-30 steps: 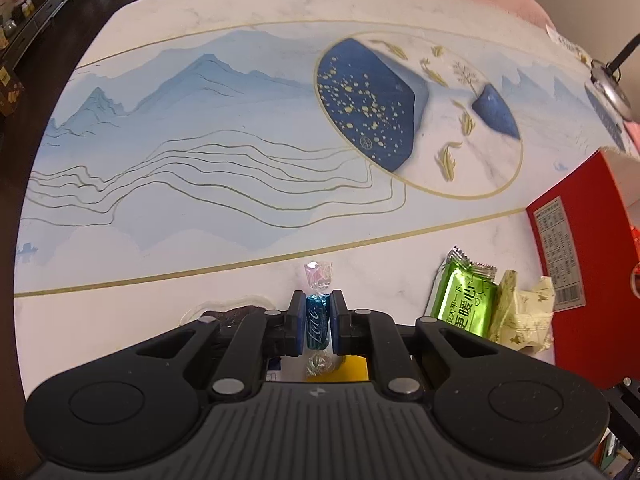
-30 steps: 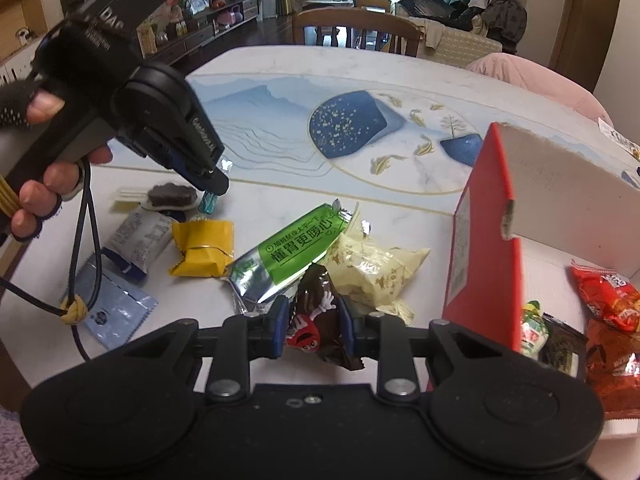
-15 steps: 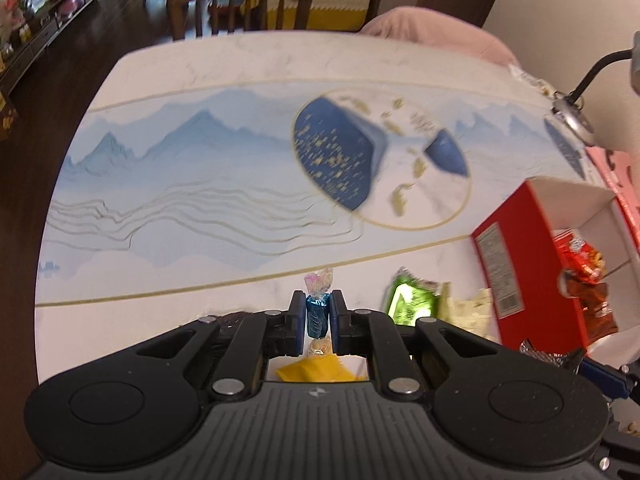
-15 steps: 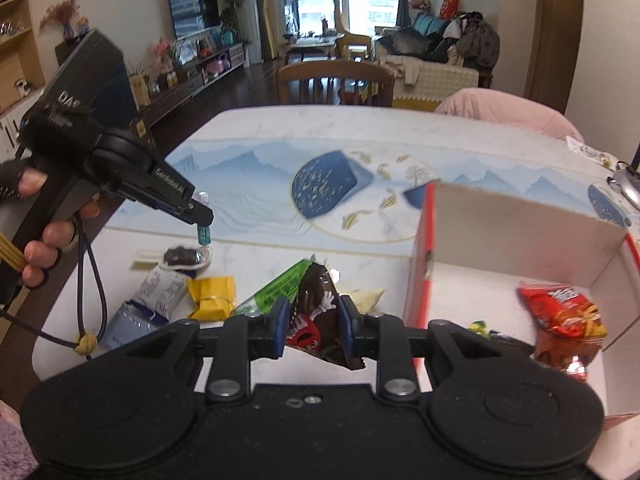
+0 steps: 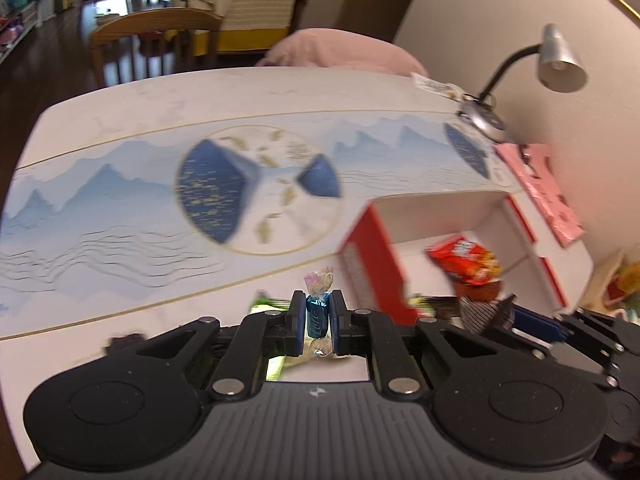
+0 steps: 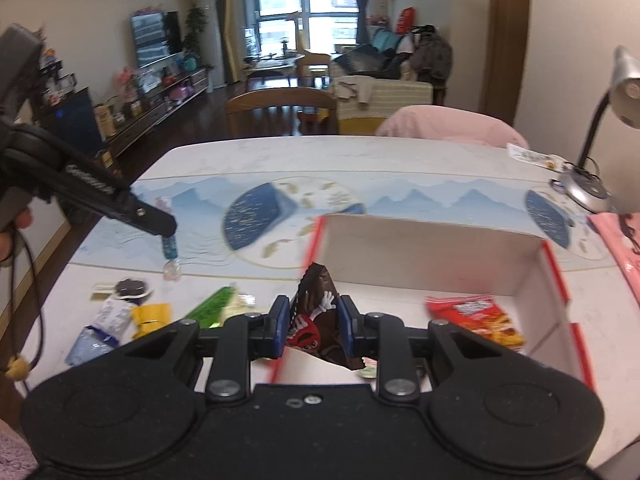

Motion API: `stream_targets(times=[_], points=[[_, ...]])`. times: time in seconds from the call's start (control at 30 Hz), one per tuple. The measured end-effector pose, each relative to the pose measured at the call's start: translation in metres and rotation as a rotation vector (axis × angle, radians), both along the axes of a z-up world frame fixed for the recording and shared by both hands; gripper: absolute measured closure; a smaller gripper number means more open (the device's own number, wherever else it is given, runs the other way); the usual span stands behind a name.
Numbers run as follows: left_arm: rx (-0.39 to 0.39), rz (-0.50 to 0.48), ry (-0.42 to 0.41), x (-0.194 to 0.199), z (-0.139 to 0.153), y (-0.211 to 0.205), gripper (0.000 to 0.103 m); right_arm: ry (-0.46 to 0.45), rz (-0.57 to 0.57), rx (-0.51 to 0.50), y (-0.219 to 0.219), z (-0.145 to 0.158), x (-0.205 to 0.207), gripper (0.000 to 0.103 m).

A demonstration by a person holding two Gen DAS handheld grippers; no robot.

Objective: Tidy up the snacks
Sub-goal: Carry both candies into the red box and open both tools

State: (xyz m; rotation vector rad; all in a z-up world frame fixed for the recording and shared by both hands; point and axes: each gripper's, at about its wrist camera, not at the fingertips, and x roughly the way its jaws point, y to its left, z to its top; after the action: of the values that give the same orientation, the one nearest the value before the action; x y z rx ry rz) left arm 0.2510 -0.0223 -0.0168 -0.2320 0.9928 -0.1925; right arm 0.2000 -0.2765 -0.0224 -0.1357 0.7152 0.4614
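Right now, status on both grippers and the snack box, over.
Left gripper shut on blue candy. Right gripper shut on brown chocolate packet, at red box edge. Red chip bag inside; nothing blocking.

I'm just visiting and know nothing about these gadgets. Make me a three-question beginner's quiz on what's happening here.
1. True or false: the left gripper is shut on a blue candy.
2. What does the right gripper hold? A) a yellow packet B) a brown chocolate bag C) a green packet
3. Fill in: an orange-red snack bag already lies inside the red ____.

Key: 1. True. 2. B, the brown chocolate bag. 3. box.
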Motion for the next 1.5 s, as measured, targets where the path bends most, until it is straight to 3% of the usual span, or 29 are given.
stream_targets(times=[0.33, 0.57, 0.83, 1.27, 1.5], points=[[-0.003, -0.107, 0.011, 0.025, 0.008, -0.079, 0.091, 0.014, -0.076, -0.014, -0.062, -0.007, 0.033, 0.078], [0.027, -0.163, 0.049, 0.041, -0.008, -0.133, 0.091, 0.054, -0.119, -0.037, -0.102, -0.023, 0.054, 0.078], [0.117, -0.214, 0.108, 0.064, -0.04, -0.182, 0.091, 0.123, -0.145, -0.058, -0.127, -0.049, 0.08, 0.078], [0.246, -0.24, 0.22, 0.088, -0.092, -0.218, 0.091, 0.137, -0.118, -0.104, -0.13, -0.07, 0.094, 0.078], [0.27, -0.24, 0.274, 0.09, -0.11, -0.22, 0.091, 0.153, -0.153, -0.09, -0.137, -0.071, 0.096, 0.077]])
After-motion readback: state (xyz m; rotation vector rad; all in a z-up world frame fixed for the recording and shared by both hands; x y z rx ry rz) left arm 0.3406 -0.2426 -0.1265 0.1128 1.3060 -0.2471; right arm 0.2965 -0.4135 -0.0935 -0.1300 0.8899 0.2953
